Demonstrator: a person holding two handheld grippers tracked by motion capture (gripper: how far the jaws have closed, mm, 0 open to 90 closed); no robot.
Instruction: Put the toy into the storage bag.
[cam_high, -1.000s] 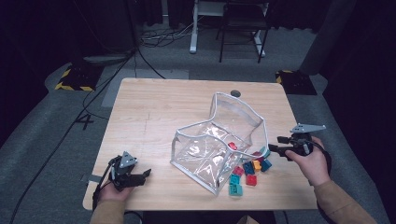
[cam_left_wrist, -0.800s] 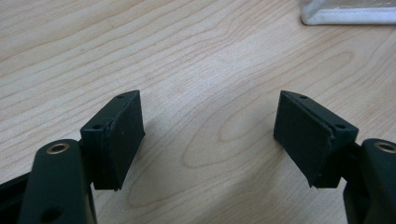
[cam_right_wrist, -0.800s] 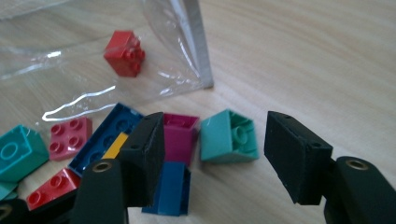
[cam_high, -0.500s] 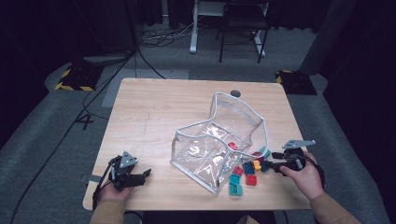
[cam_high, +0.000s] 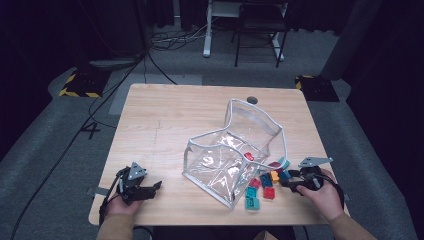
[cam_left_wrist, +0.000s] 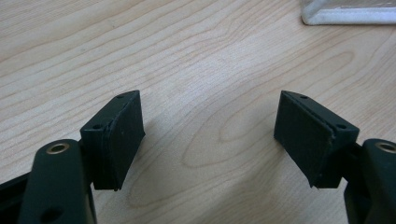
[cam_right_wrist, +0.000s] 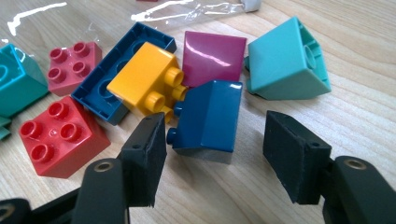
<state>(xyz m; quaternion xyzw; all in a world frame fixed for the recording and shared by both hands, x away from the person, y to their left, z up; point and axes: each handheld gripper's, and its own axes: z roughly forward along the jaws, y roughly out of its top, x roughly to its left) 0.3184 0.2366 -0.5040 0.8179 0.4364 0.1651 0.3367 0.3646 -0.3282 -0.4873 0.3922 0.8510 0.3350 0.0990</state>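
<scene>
The right gripper (cam_right_wrist: 212, 158) has its jaws apart around the dark blue plastic toy brick (cam_right_wrist: 208, 119), which lies on the wooden table (cam_high: 165, 120) beside the clear plastic bag (cam_high: 230, 155). The pads do not press yet. The step looks like a pick-up: next the jaws must close squarely on its sides. The left gripper (cam_left_wrist: 210, 135) rests open and holds nothing.

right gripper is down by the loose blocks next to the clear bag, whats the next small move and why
Probably ease the right gripper a little forward, then close on the dark blue plastic building block. Its jaws stand open with that block just ahead, not yet between the pads. The yellow plastic block touches the blue one's studded side, so a slow approach seems wise.
</scene>
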